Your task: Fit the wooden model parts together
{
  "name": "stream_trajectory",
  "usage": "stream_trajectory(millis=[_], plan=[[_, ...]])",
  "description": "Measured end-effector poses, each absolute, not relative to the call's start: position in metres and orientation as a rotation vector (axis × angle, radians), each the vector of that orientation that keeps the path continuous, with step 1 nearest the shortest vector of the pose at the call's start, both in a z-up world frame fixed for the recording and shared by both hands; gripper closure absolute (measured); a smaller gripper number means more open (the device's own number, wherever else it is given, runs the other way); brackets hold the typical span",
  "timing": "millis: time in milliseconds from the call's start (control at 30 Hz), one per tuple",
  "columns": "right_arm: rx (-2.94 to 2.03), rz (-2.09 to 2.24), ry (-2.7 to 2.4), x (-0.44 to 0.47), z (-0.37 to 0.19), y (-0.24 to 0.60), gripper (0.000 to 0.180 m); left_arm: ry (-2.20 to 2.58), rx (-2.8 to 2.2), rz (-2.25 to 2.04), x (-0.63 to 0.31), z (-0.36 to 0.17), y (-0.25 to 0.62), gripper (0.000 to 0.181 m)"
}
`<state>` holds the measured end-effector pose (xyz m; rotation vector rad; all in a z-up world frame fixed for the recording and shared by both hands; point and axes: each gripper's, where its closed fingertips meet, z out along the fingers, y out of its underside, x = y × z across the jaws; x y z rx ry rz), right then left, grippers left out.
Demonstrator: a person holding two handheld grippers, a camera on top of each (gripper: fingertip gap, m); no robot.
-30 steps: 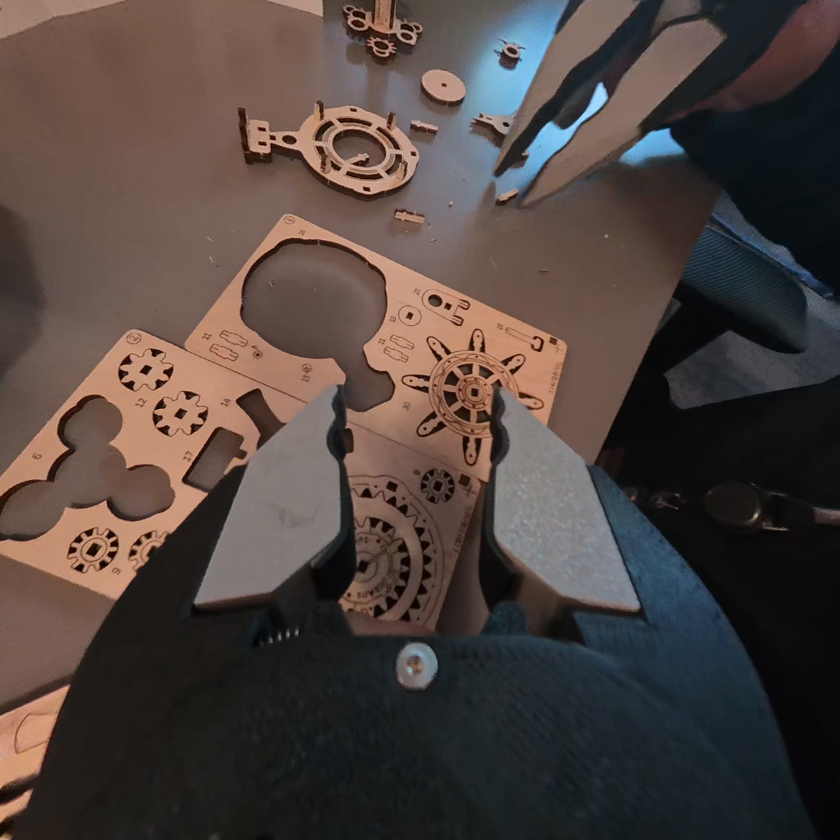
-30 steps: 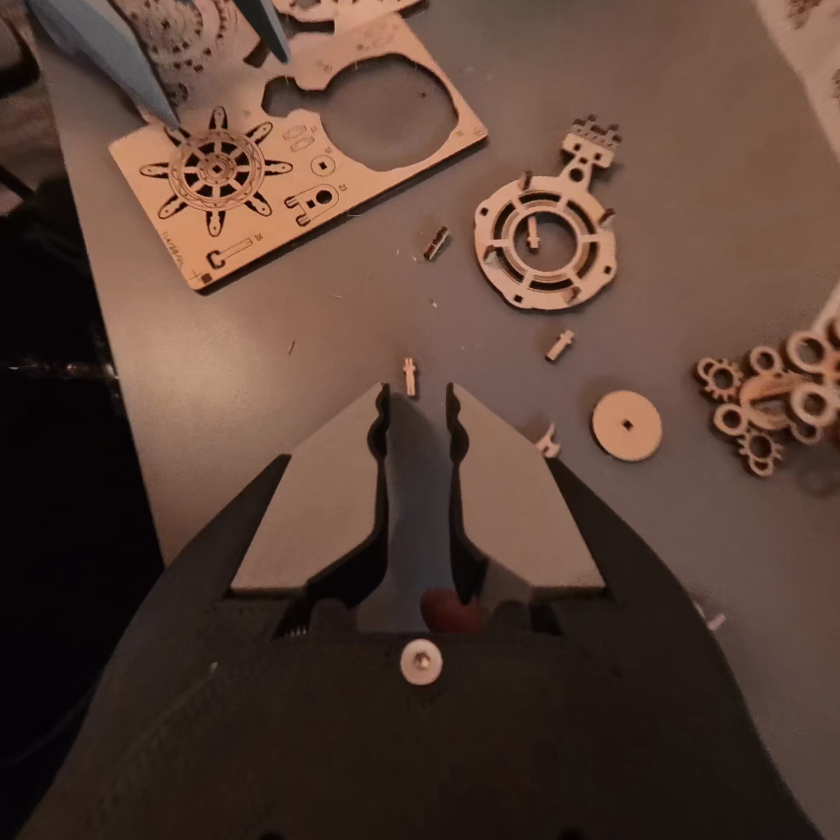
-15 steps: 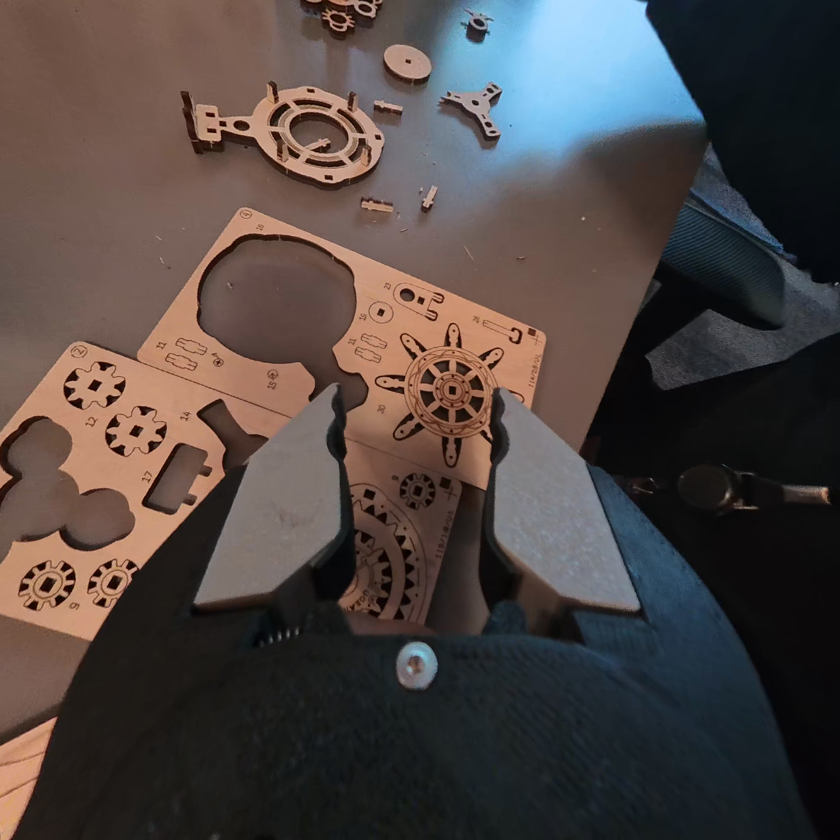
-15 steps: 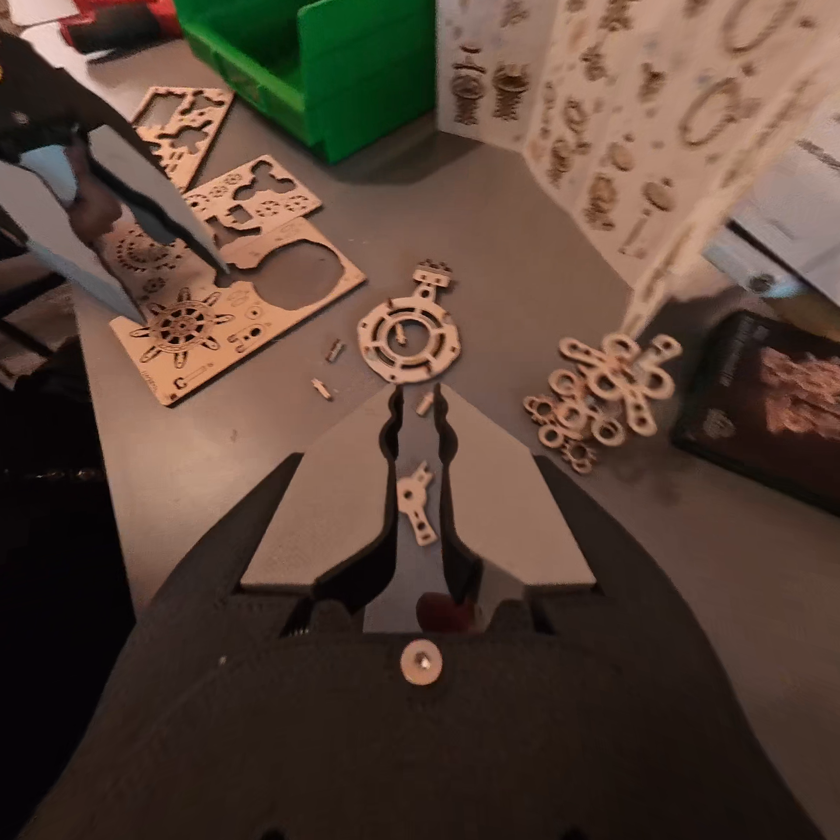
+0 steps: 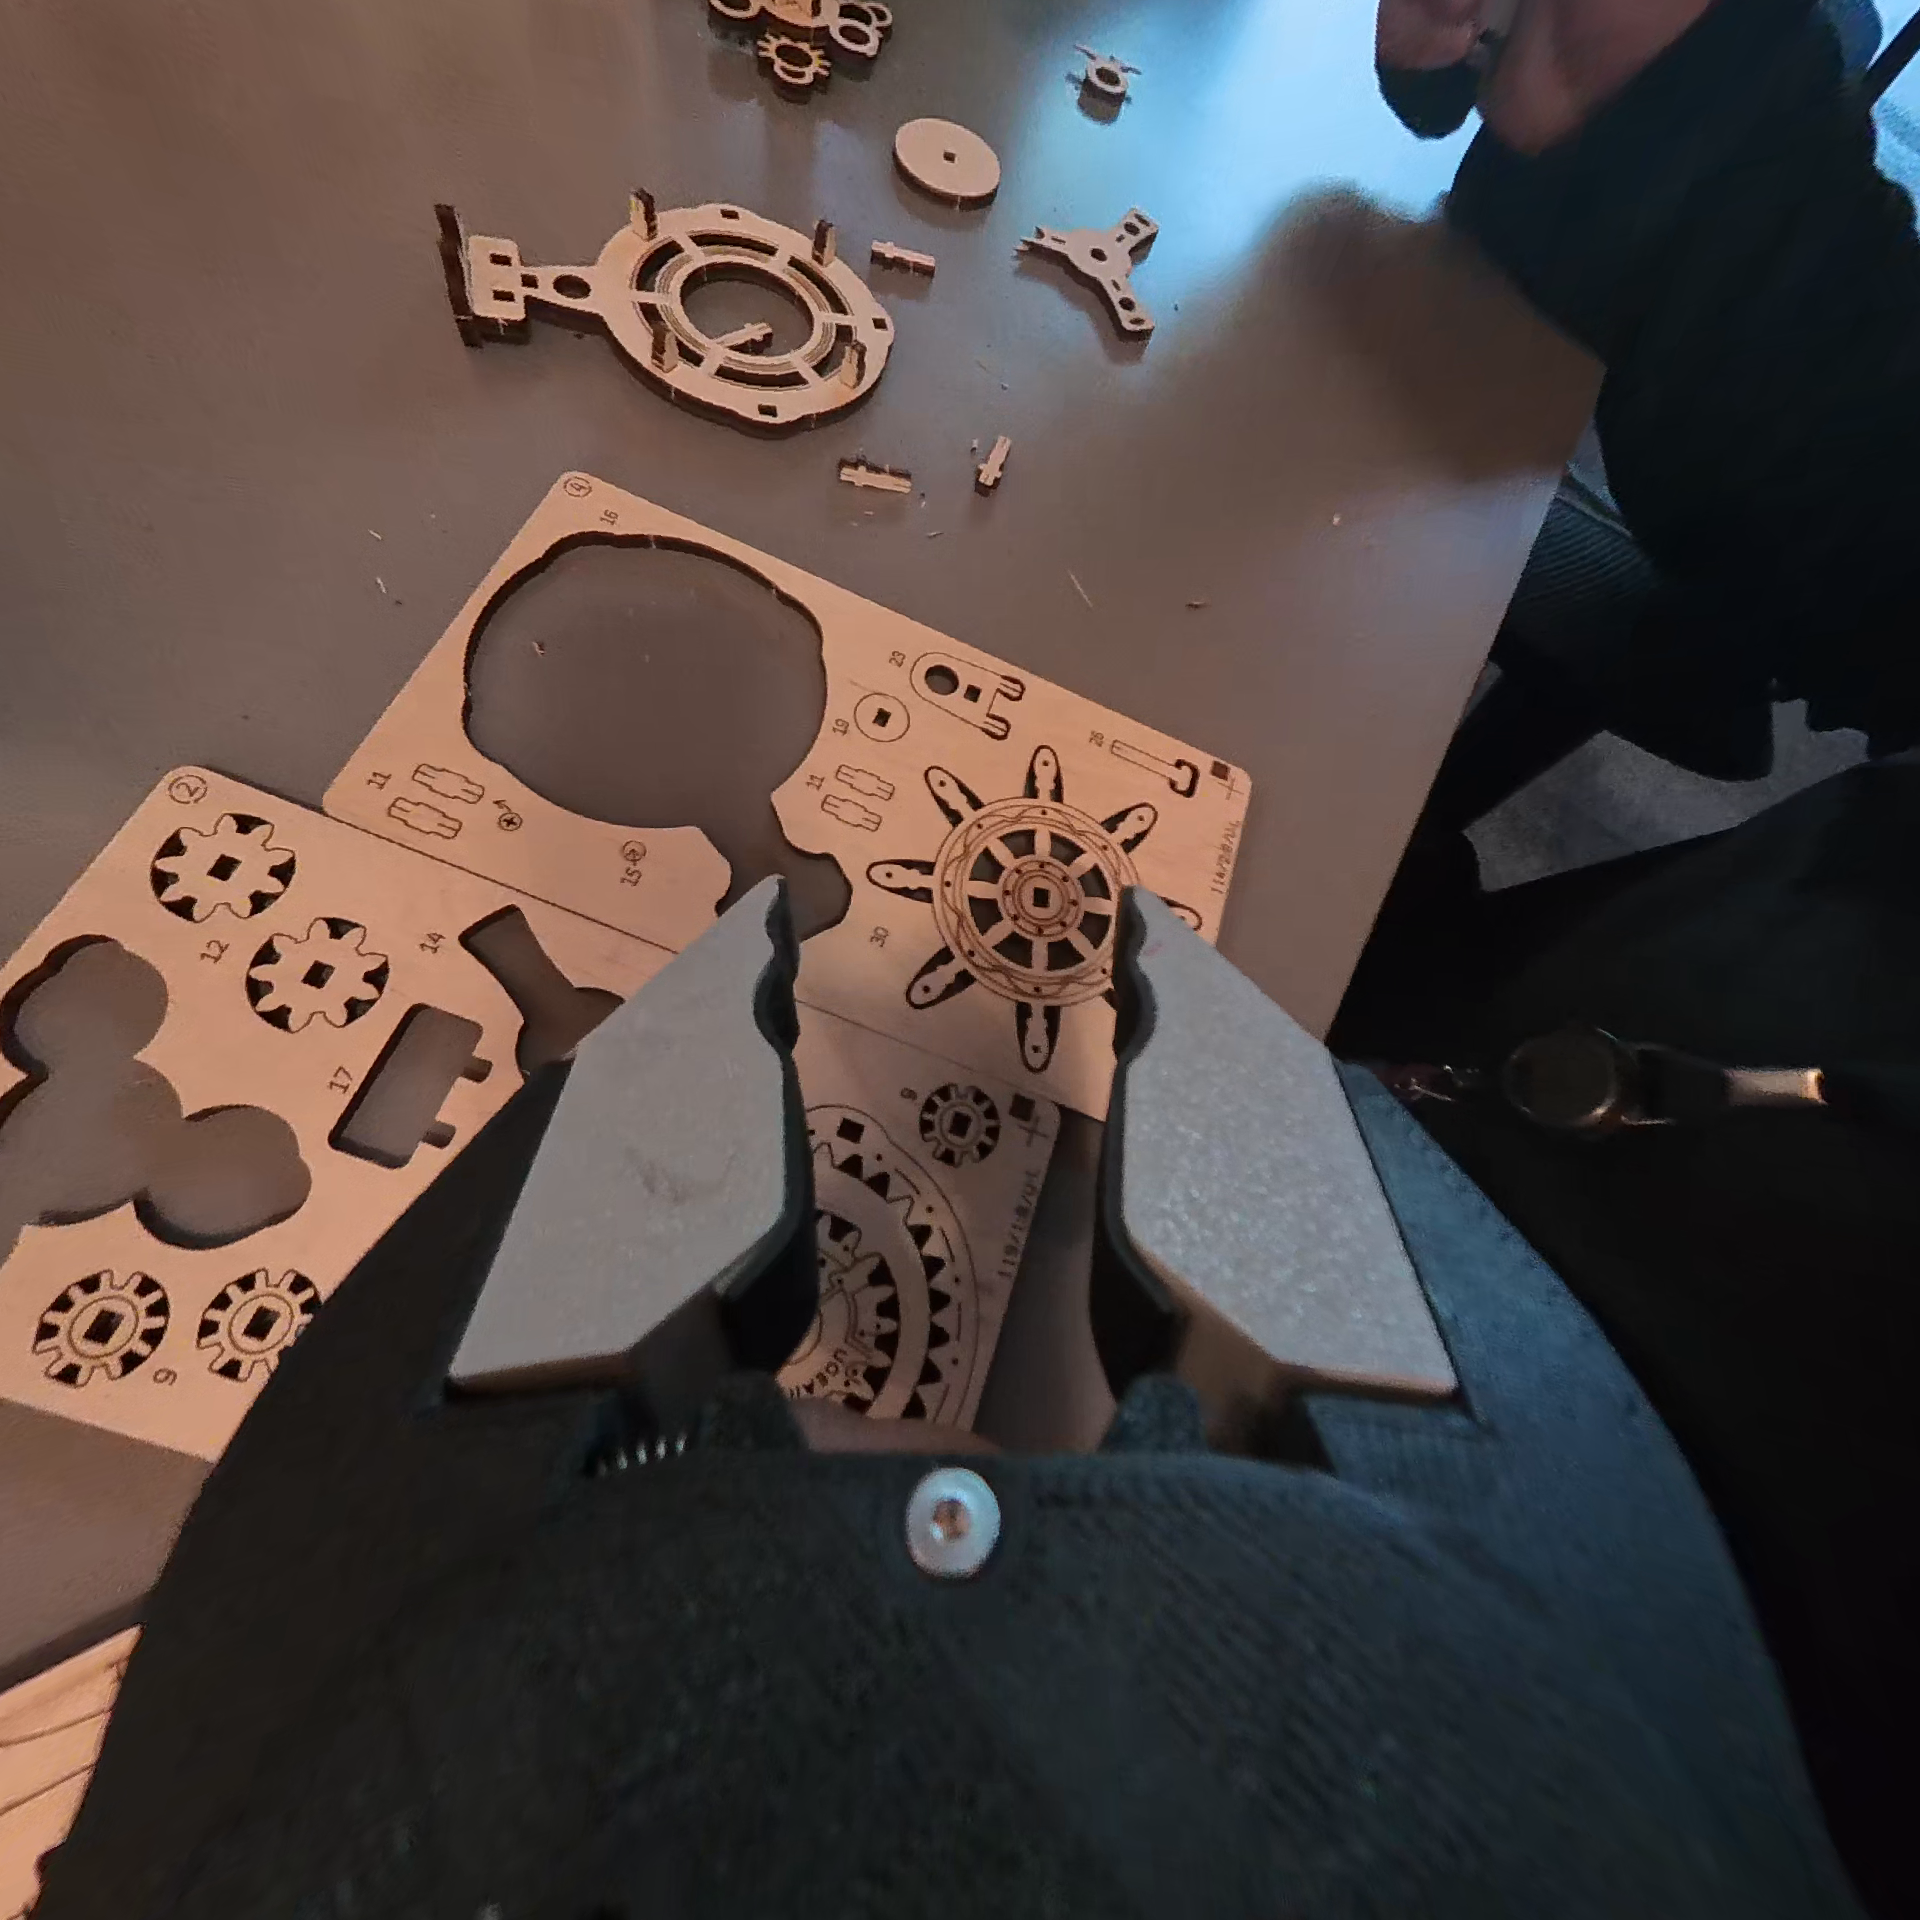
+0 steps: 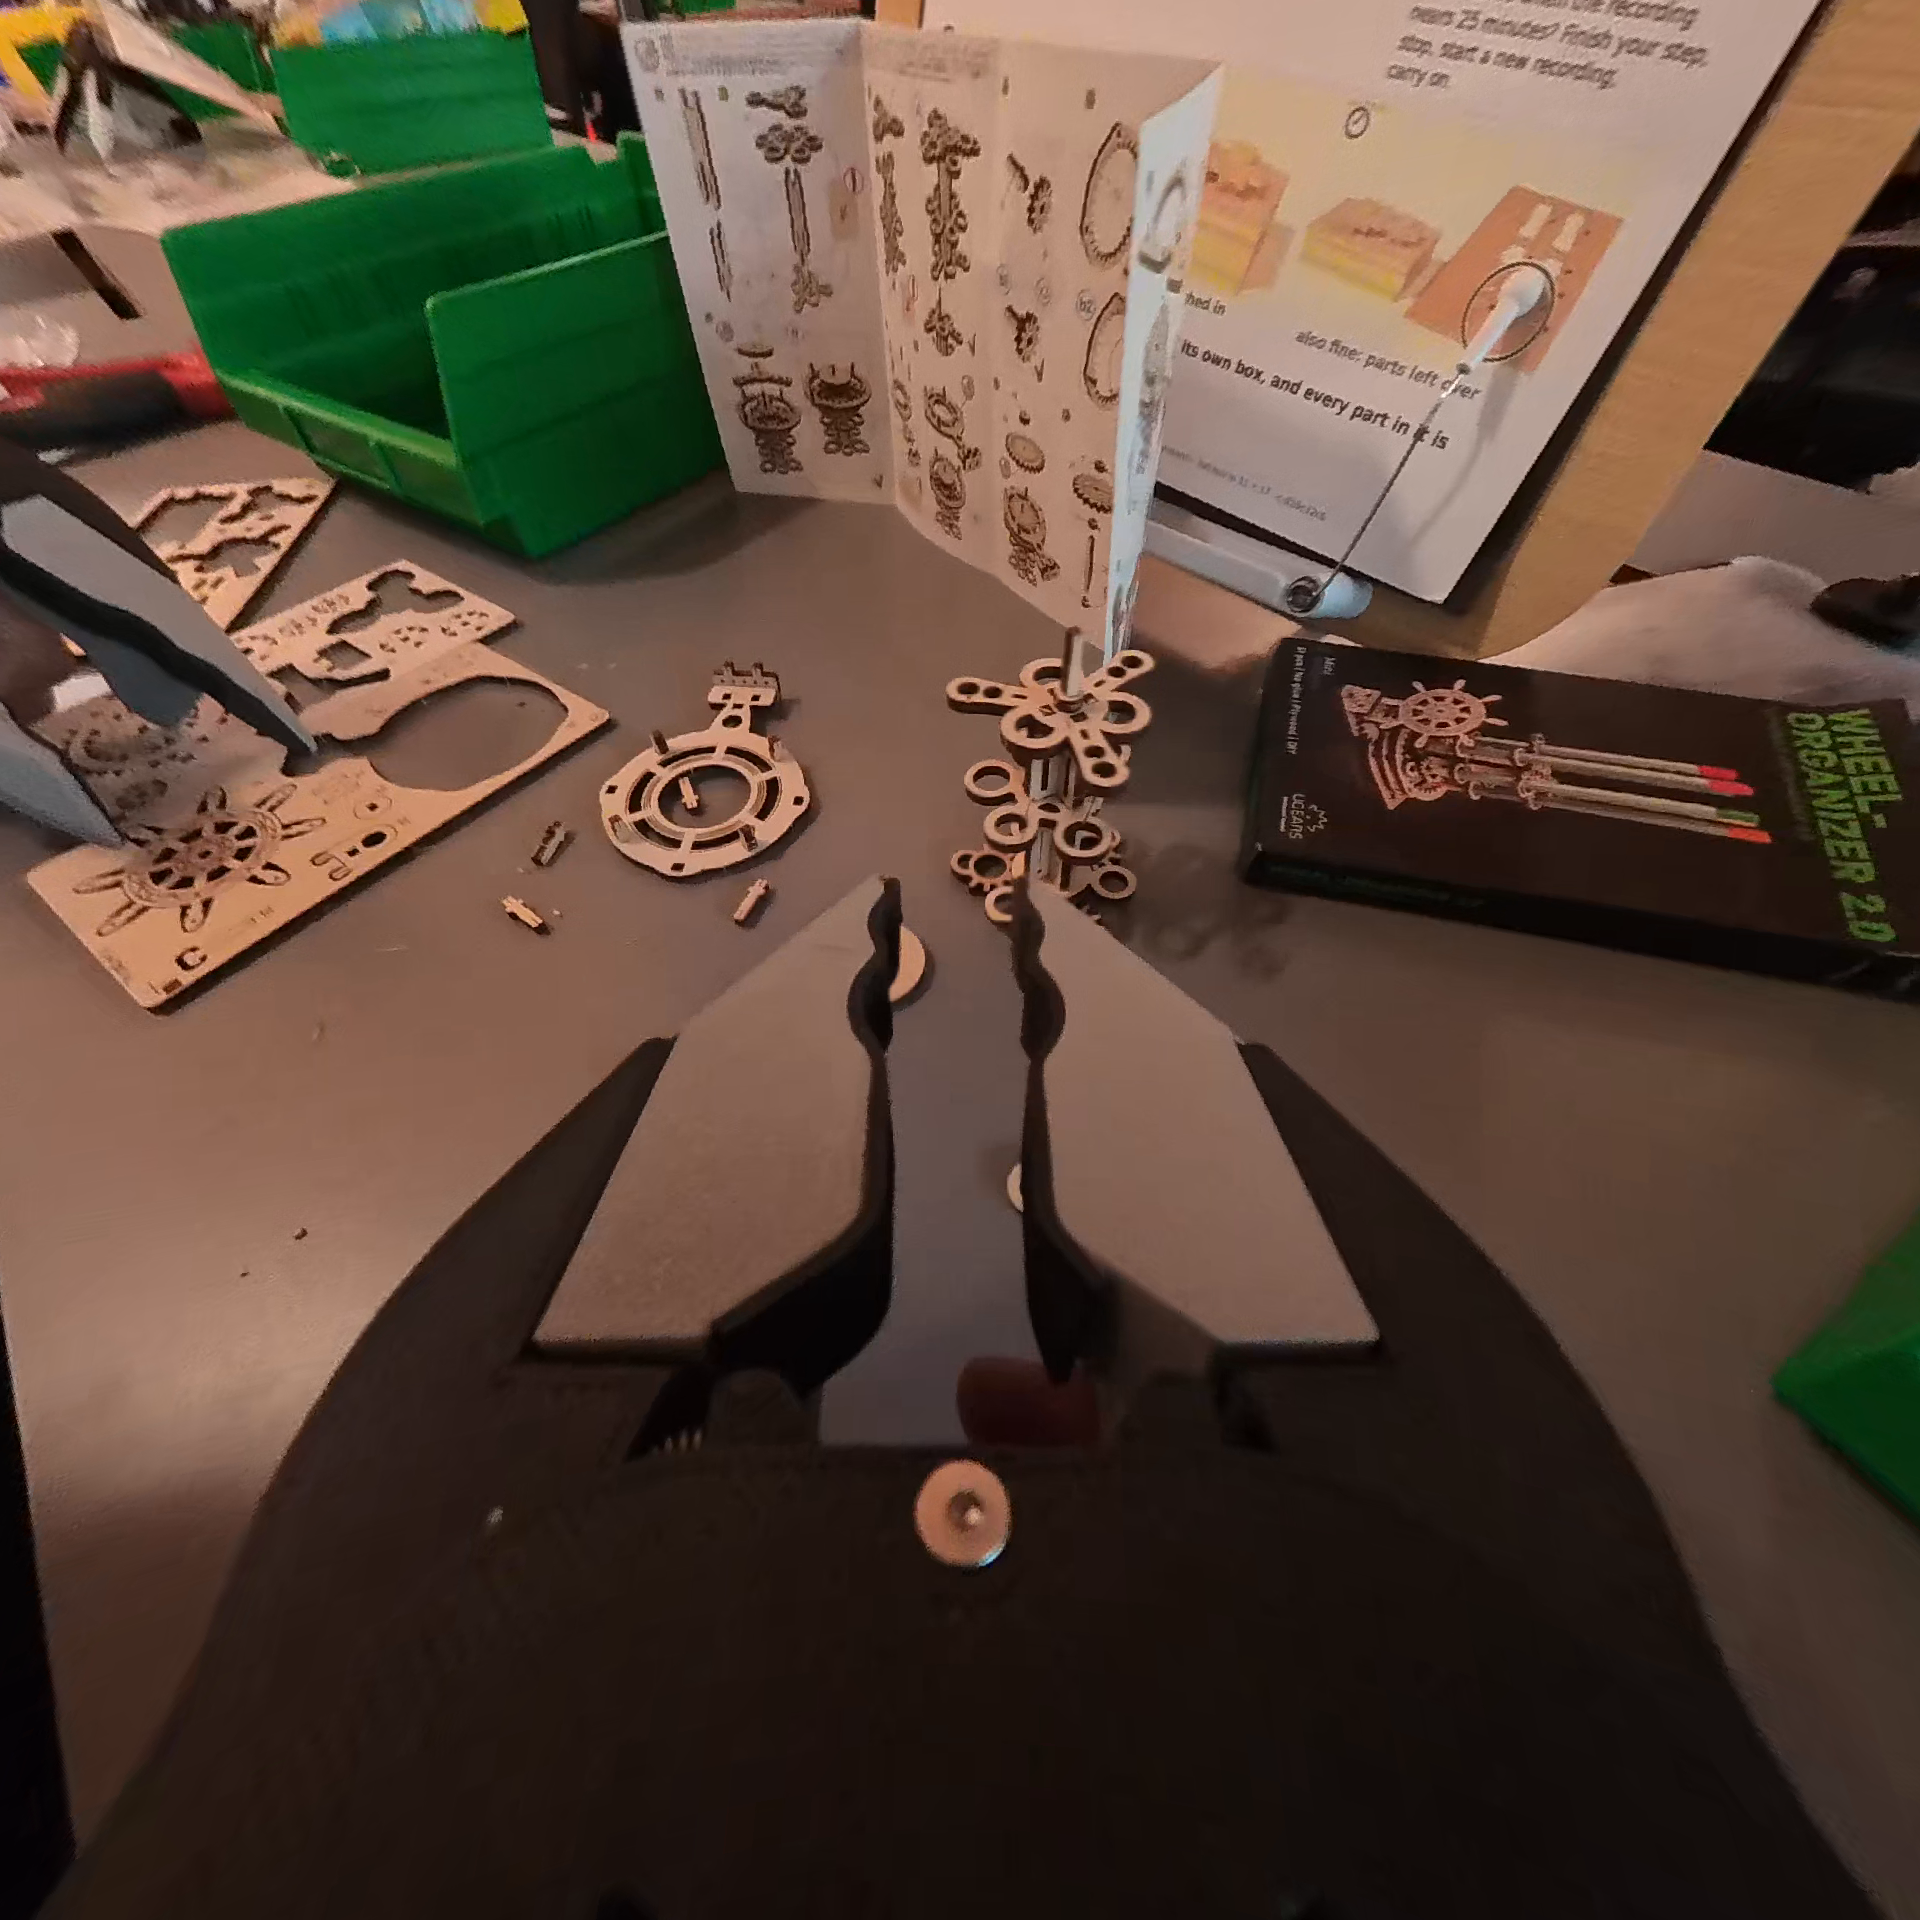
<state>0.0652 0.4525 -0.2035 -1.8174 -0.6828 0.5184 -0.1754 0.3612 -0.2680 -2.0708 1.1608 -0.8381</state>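
Note:
My left gripper point(image 5: 951, 914) is open and empty. It hovers over a wooden sheet point(image 5: 582, 831) with an uncut ship's wheel point(image 5: 1039, 894). It also shows at the far left of the right wrist view point(image 6: 156, 707). Loose on the grey table lie a ring frame part point(image 5: 727, 307) point(image 6: 704, 805), a round disc point(image 5: 945, 158), a three-armed part point(image 5: 1101, 260) and small pegs point(image 5: 876, 476). My right gripper point(image 6: 954, 909) is open by a narrow gap and empty. It is above the table, just short of a ringed assembly point(image 6: 1049, 769). Its left finger half hides the disc point(image 6: 912, 966).
Two more cut sheets point(image 5: 343, 1226) point(image 5: 904, 1247) lie under my left gripper. Green bins point(image 6: 468, 312), a standing folded instruction sheet point(image 6: 883, 260), a propped board point(image 6: 1455, 260) and a black box point(image 6: 1558, 790) line the back. The table edge point(image 5: 1455, 727) and a person in dark clothing point(image 5: 1714, 312) are on the right. Across from one pair of fingers to the other is roughly 25 cm. From my right tips it is roughly 8 cm to the round disc point(image 5: 945, 158); from my left, 20 cm.
My right gripper has pulled back from the pegs and tilted up from facing down at the table to facing the back of it. It has left the left wrist view. My left gripper has barely shifted.

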Motion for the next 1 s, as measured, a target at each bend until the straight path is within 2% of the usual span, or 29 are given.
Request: stream_trajectory(millis=[400, 500, 667, 1000], plan=[[-1.804, 0.595, -0.679, 0.055, -0.201, 0.448, 0.159, 1.155, -2.073, -0.825, -0.175, -0.269, 0.362, 0.125], [-1.850, 0.587, -0.800, 0.028, -0.210, 0.445, 0.161, 1.158, -2.072, -0.822, -0.174, -0.269, 0.362, 0.124], [-1.908, 0.642, -1.101, -0.023, -0.228, 0.434, 0.153, 1.143, -2.075, -0.843, -0.174, -0.268, 0.362, 0.125], [-1.883, 0.235, -1.763, -0.064, -0.272, 0.449, 0.145, 1.149, -2.072, -0.843, -0.174, -0.268, 0.362, 0.124]])
